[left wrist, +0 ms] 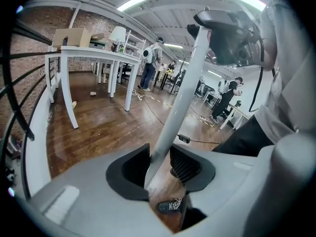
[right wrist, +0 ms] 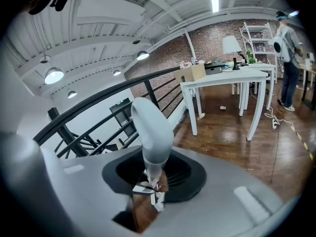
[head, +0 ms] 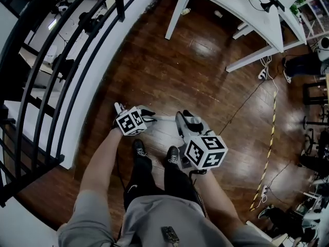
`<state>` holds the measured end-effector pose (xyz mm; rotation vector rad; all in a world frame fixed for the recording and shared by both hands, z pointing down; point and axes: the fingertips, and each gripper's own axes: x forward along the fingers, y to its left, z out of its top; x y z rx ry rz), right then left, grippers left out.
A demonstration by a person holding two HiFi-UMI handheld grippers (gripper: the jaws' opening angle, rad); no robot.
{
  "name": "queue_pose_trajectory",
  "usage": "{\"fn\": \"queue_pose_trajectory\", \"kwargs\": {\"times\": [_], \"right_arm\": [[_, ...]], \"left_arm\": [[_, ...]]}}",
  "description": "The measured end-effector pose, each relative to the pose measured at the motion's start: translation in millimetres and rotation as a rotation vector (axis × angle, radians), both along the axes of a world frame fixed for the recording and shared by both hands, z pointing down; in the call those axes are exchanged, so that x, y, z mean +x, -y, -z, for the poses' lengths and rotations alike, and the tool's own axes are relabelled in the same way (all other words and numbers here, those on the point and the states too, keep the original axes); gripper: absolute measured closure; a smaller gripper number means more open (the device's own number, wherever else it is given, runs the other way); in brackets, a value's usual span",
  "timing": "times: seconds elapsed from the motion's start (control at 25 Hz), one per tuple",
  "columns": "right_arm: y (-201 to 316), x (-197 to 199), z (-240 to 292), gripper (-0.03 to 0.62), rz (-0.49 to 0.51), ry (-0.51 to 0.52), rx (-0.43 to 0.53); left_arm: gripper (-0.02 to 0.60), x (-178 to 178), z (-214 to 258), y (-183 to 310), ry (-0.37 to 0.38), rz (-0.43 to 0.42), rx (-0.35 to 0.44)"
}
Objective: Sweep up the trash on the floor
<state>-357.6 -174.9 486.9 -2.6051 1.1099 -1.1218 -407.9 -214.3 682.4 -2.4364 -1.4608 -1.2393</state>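
The left gripper [left wrist: 158,169] pinches a white pole [left wrist: 182,98], maybe a broom's. The right gripper [right wrist: 153,174] pinches a rounded handle [right wrist: 150,132]. Trash [right wrist: 222,107] far ahead waits.

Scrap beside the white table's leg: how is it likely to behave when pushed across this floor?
The scrap looks small and pale, so probably light and easy to push. The floor is glossy, so it may skid on. It lies close to the table leg, which could snag it.

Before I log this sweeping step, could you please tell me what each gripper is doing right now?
Left gripper: closed on a pale pole.
Right gripper: closed on a pale rounded handle end.
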Motion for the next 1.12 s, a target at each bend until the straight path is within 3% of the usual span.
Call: {"fn": "queue_pose_trajectory", "kwargs": {"times": [0.32,0.56,0.68,0.92,1.12], "right_arm": [[-22.4,47.2,97.5,0.5,0.012,-0.133,0.163],[-87.0,100.4,151.5,0.499,0.08,-0.25,0.262],[-117.8,130.7,172.5,0.499,0.147,-0.313,0.302],[-178.0,200.5,206.7,0.5,0.256,-0.389,0.311],[-194.8,264.1,202.6,0.499,0.307,-0.415,0.278]], "left_arm": [[0.462,40.9,94.3,-14.9,-0.081,0.045,0.039],[0.465,104.6,142.4,-79.6,-0.152,0.104,0.085],[0.465,142.9,160.2,-112.6,-0.184,0.178,0.114],[0.466,224.4,189.5,-182.0,-0.236,0.303,0.118],[0.468,290.0,183.1,-209.8,-0.25,0.357,0.087]]}}
